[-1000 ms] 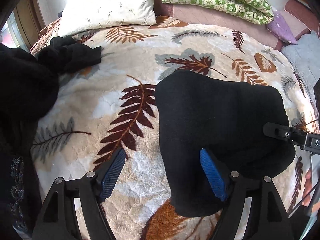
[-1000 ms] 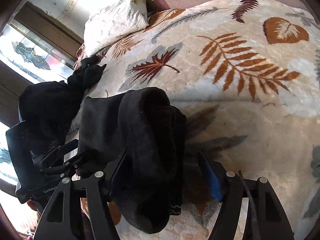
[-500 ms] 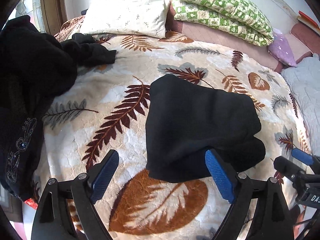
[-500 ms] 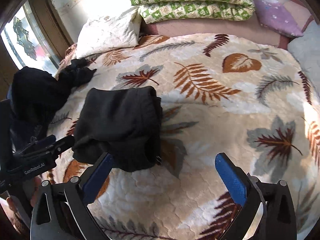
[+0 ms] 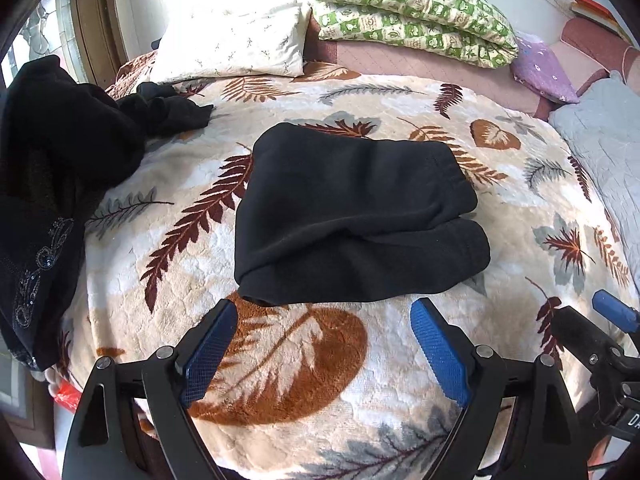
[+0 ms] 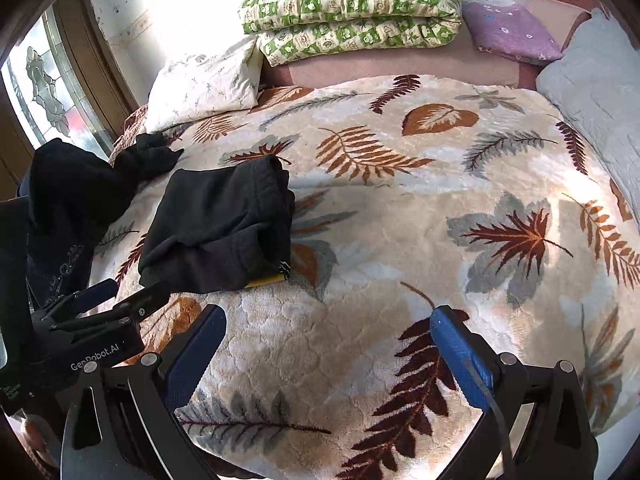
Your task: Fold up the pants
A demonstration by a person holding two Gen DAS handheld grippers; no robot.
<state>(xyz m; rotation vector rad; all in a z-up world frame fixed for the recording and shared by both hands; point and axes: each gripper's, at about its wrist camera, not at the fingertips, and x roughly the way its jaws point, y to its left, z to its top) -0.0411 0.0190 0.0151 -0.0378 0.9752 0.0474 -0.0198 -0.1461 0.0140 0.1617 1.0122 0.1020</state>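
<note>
Now folded: black pants [image 5: 352, 216] lying mid-blanket [image 5: 280, 364], toward its left edge. Left claw [image 5: 322, 354] and right claw [image 6: 326, 356] both wide open, holding nothing. Next, probably, grabbing another from the dark pile [image 5: 52, 160].

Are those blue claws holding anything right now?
Nothing. Both the left gripper and right gripper are open over the blanket; the folded black pants lie free.

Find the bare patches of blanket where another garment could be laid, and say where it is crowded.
Free: the wide stretch of blanket right of the folded pants, out to the grey quilt, and the strip between pants and pillows. Crowded: the left edge, where a heap of dark clothes lies close beside the pants.
</note>
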